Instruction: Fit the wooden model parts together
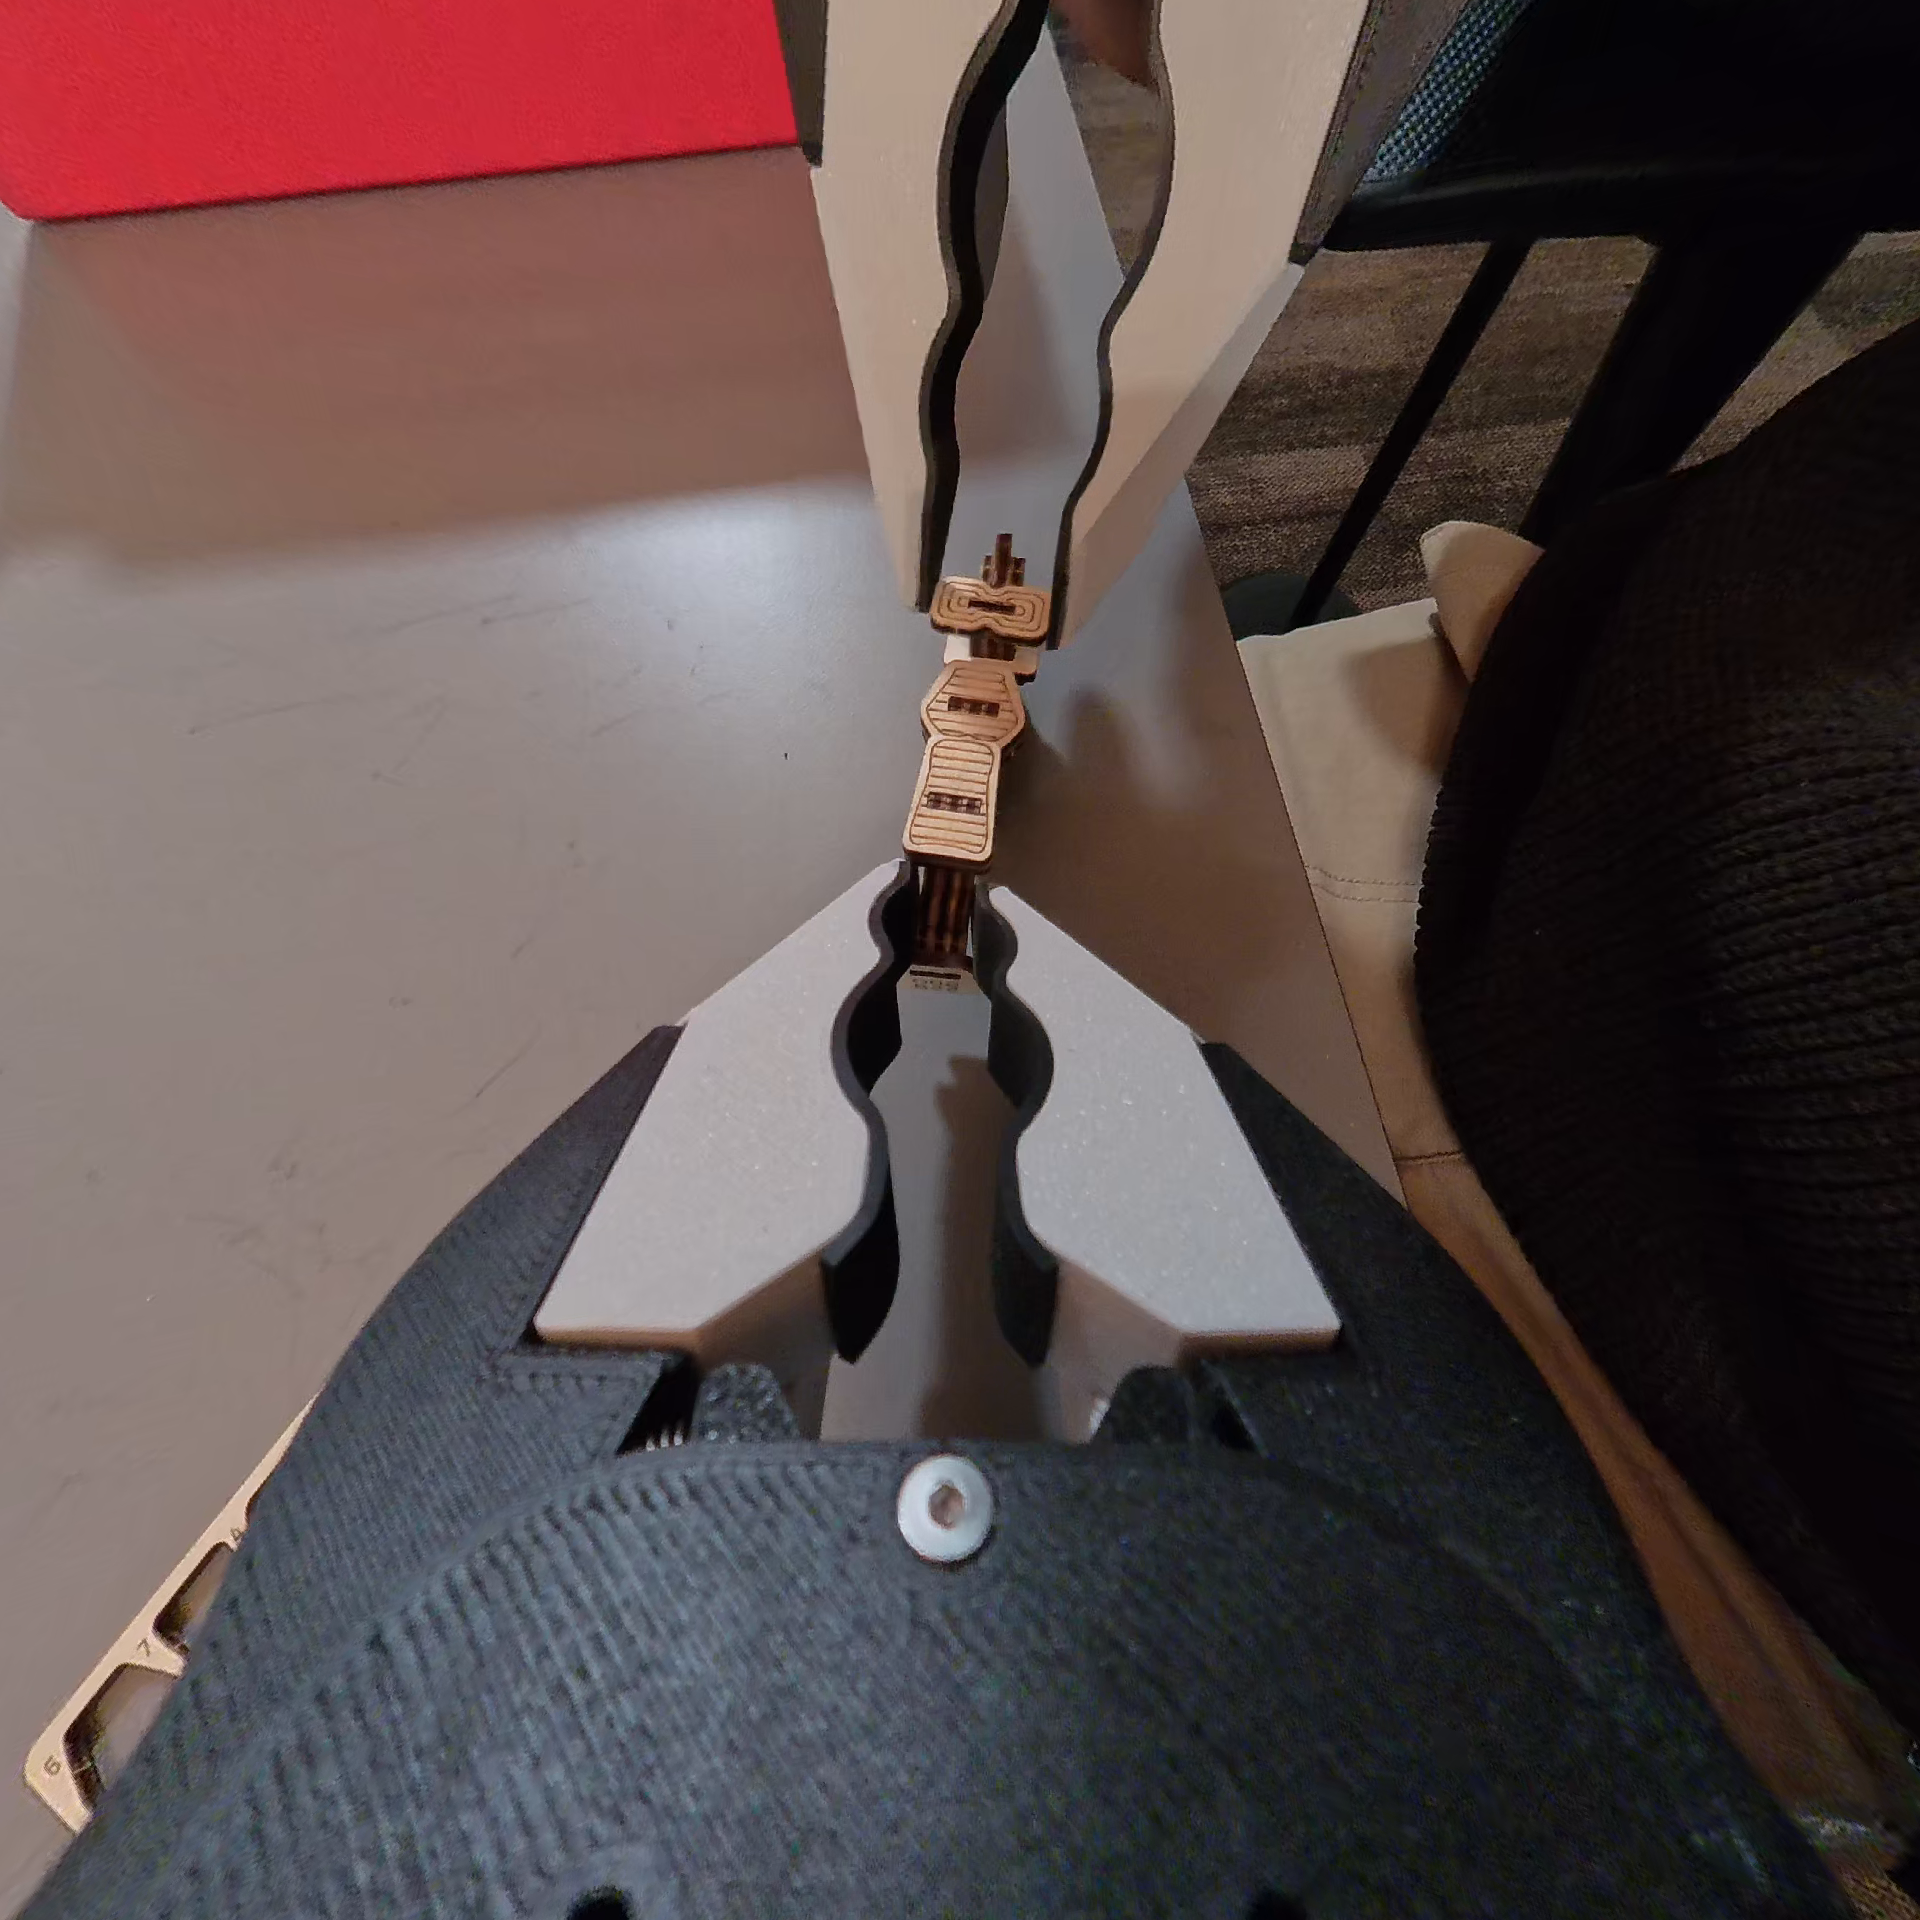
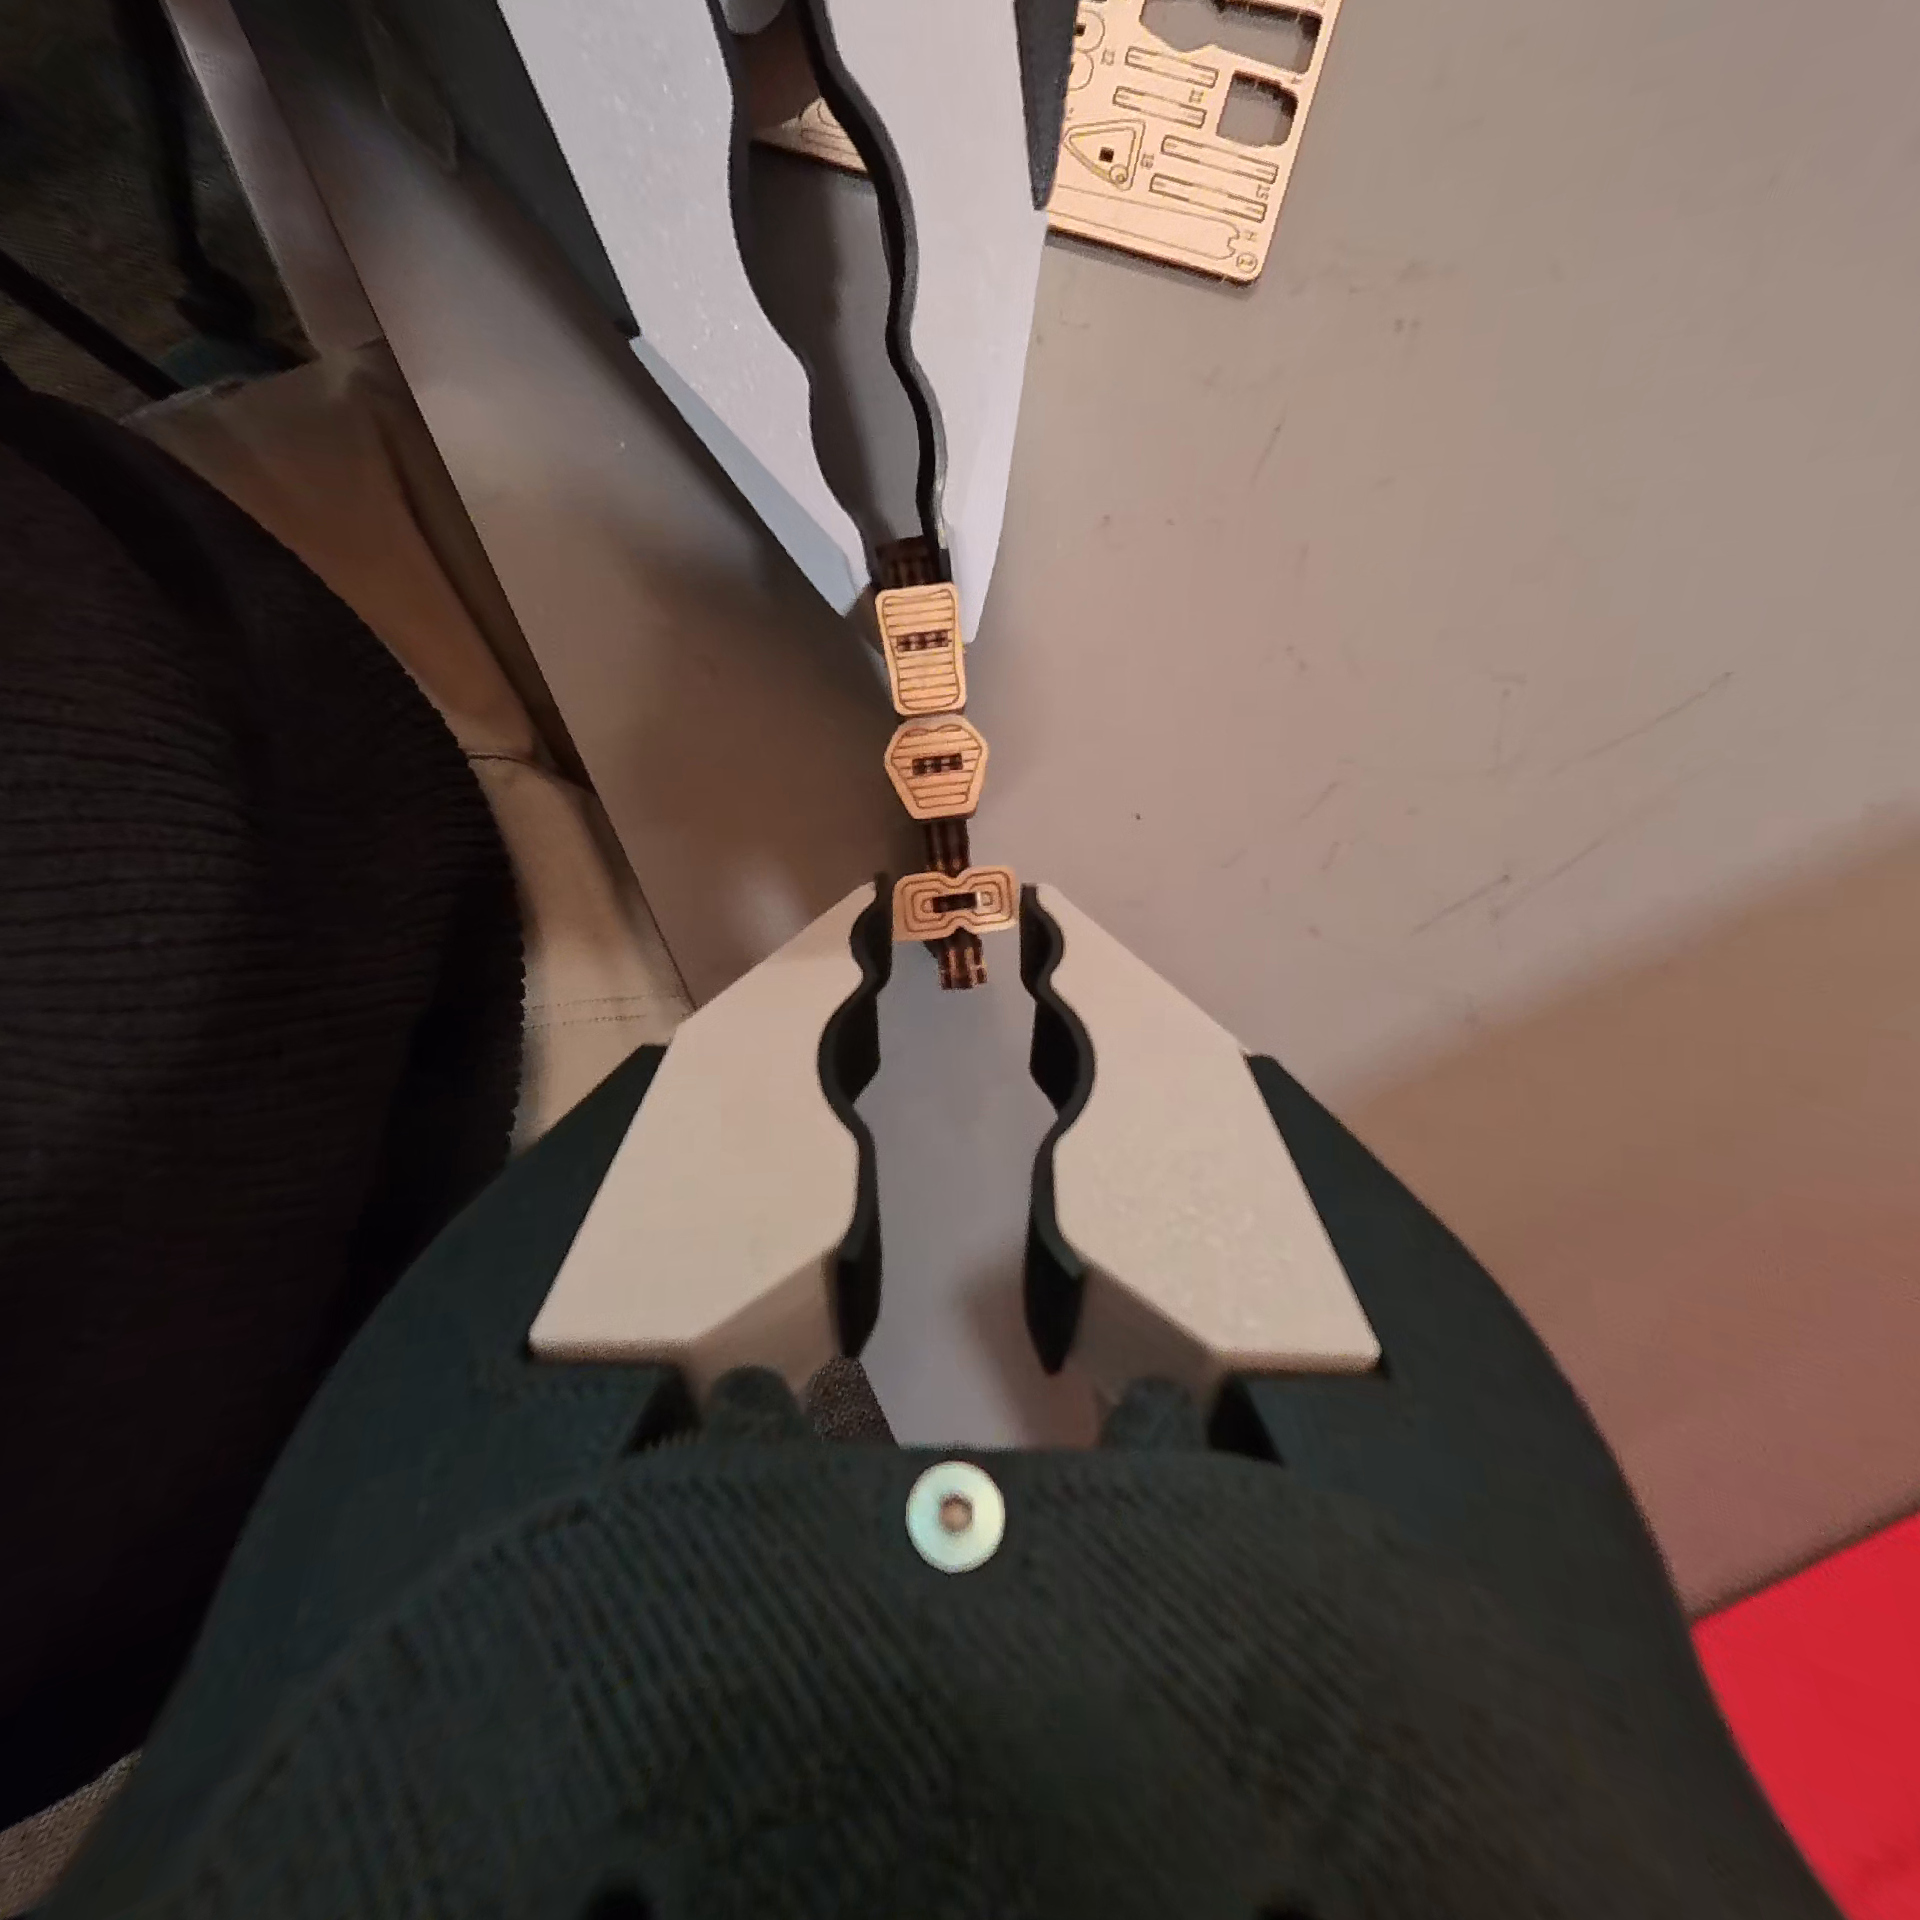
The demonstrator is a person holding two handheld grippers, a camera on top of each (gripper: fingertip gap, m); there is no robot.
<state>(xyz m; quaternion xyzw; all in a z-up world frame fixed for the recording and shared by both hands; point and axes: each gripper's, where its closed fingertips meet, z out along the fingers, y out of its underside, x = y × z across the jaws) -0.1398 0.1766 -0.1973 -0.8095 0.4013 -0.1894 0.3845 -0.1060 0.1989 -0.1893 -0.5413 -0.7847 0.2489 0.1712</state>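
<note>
Grey table (image 1: 416,831), red board (image 1: 364,94), black chair (image 1: 1558,208)

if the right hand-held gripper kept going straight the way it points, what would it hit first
Likely the wooden model itself: its nearest small plate already sits between the right hand-held gripper fingertips. Beyond it along the same line is the left hand-held gripper, clamped on the model's far end. Depth is unclear.

Pale laser-cut wood with scorched dark edges on the model (image 1: 961,769). Matt grey table (image 1: 416,831), faintly scuffed. Ridged black printed plastic on the left gripper (image 1: 943,914). Thin plywood sheet (image 2: 1195,135).
</note>
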